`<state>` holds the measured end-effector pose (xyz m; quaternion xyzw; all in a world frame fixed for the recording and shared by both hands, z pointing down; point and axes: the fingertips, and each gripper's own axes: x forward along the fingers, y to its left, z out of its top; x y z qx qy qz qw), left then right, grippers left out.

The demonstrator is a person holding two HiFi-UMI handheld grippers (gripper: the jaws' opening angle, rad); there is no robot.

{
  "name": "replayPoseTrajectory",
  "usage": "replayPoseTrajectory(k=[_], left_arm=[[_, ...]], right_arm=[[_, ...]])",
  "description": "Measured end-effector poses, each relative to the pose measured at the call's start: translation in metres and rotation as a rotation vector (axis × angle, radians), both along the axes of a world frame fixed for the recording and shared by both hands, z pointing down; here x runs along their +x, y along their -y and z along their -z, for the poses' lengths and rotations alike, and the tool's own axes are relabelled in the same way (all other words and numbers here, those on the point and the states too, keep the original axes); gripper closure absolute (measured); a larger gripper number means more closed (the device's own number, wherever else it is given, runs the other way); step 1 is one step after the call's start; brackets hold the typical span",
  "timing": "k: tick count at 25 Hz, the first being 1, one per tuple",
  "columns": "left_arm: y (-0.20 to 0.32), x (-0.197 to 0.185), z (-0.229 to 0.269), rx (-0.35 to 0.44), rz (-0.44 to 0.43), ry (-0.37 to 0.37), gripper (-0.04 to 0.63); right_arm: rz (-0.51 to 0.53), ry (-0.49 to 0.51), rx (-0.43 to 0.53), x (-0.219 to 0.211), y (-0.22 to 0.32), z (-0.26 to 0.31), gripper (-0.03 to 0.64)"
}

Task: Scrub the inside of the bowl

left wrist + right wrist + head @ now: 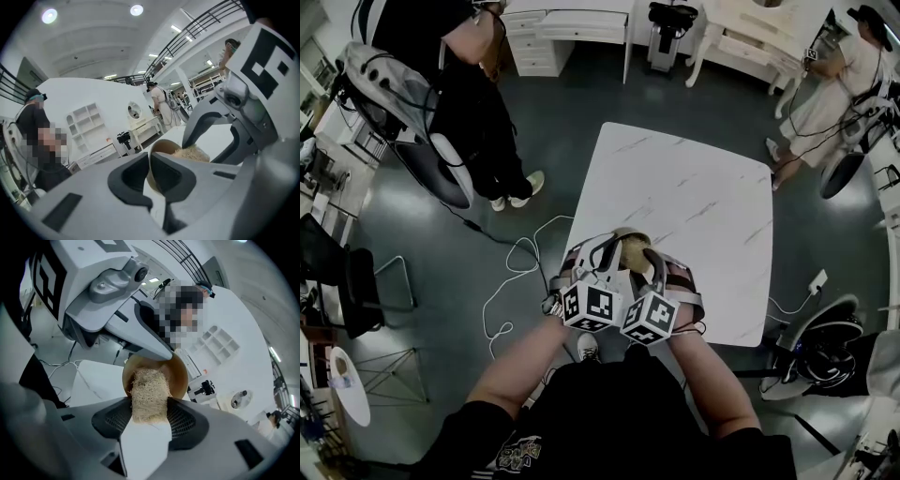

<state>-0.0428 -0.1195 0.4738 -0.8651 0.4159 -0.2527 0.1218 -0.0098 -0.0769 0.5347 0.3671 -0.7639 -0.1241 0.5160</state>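
one bowl (180,375): left gripper (149,165) pinches its rim, right gripper (149,414) clamps a loofah (149,389) inside.

Left gripper (149,161): light grey moulded shell, smooth dark grey hollowed pads (129,180) inside the claw tips. Right gripper (149,405): same grey shell, black mesh-textured pads (187,420). Behind each claw sits a white marker cube (589,307) with black square patterns, and curved grey links run from cube to claw. Person wears a black short-sleeved top (609,412) with a small print (517,455) near the hem.
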Motion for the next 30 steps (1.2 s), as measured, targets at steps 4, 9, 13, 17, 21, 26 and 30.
replayPoseTrajectory(k=[4, 9, 13, 17, 21, 26, 30], left_arm=[[0.0, -0.002, 0.0, -0.013, 0.023, -0.023, 0.574], [-0.002, 0.0, -0.002, -0.02, 0.028, -0.024, 0.572], [-0.002, -0.001, -0.004, -0.017, 0.027, -0.013, 0.572], [0.001, -0.006, -0.007, -0.028, 0.032, -0.009, 0.574], [0.003, -0.013, -0.01, -0.053, 0.049, -0.021, 0.574], [0.014, -0.03, -0.023, -0.122, 0.096, -0.051, 0.575], [0.017, -0.036, -0.03, -0.189, 0.06, -0.099, 0.575]], right_arm=[[-0.037, 0.106, -0.07, -0.007, -0.009, -0.002, 0.374], [-0.057, 0.213, -0.107, -0.024, -0.011, 0.004, 0.374], [-0.049, 0.227, -0.103, -0.027, -0.011, 0.006, 0.374], [-0.032, 0.176, -0.107, -0.02, -0.013, -0.002, 0.374], [-0.041, 0.142, -0.108, -0.005, -0.012, -0.003, 0.374], [-0.075, 0.159, -0.069, 0.012, -0.01, 0.006, 0.374], [-0.157, 0.299, -0.066, 0.033, -0.002, 0.022, 0.374]])
